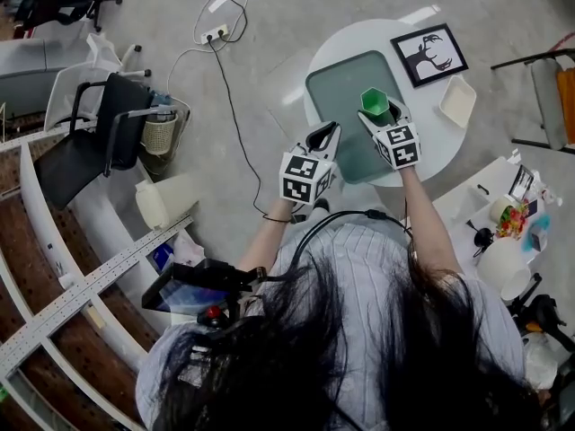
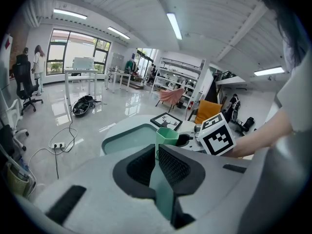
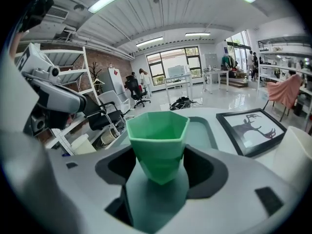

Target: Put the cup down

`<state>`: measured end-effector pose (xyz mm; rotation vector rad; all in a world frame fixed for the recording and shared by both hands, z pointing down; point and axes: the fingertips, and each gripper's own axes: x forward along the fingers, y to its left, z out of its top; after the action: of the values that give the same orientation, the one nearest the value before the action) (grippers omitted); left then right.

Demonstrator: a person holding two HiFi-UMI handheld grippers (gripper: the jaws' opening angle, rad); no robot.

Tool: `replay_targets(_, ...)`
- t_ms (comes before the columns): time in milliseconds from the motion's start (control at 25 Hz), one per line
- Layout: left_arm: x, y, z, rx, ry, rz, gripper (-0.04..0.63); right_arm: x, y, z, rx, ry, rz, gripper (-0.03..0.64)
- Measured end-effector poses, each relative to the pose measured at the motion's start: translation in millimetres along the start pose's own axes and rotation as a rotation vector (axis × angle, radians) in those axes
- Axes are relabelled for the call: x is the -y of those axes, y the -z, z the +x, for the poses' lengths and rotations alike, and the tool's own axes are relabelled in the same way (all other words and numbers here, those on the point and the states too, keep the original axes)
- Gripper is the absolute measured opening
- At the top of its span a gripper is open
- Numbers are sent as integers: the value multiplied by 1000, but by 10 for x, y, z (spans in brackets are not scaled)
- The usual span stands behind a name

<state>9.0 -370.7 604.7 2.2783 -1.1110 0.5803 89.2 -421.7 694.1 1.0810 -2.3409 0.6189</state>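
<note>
Over a round white table (image 1: 355, 30), we hold a gripper in each hand. Our right gripper (image 1: 378, 119) is clamped on a green faceted cup (image 1: 375, 102) — the jaws press its lower part from both sides, and it stands upright, mouth to the ceiling. The cup hangs above a dark green tray (image 1: 334, 86) lying on the table. It looks clear of the tray's floor, though we cannot be sure. Our left gripper (image 1: 322, 138) hovers just beside the right one, at the tray's near edge, with its jaws pressed together on nothing. A framed deer picture (image 1: 429, 54) and a small white dish (image 1: 457, 101) lie to the right of the tray.

We judge the step in hand to be the lowering — the cup is carried but not yet released. The next move calls for bringing it straight down until its base sits flat, then parting the right jaws and drawing back without tipping it.
</note>
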Motion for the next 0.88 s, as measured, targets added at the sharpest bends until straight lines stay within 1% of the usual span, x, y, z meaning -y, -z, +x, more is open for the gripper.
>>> replay_targets(160,-37,13,-30,0,-9,-5,34,5,14,19,7,4,-26,316)
replay_targets(360,-92,55,-104,0,-22,-14,34,-4,3,31,25,15,-24,318)
replay_targets(560,-100,58,-158,7,-24,-19,34,-50,76,37,-14,20,-51,316)
replay_targets(760,-128,41,-197,13,-29,-17,34,-71,102,76,-41,4,-2,318)
replay_targets(880,-158,57,-238,19,-34,-16,34,-79,104,80,-33,1,46,318)
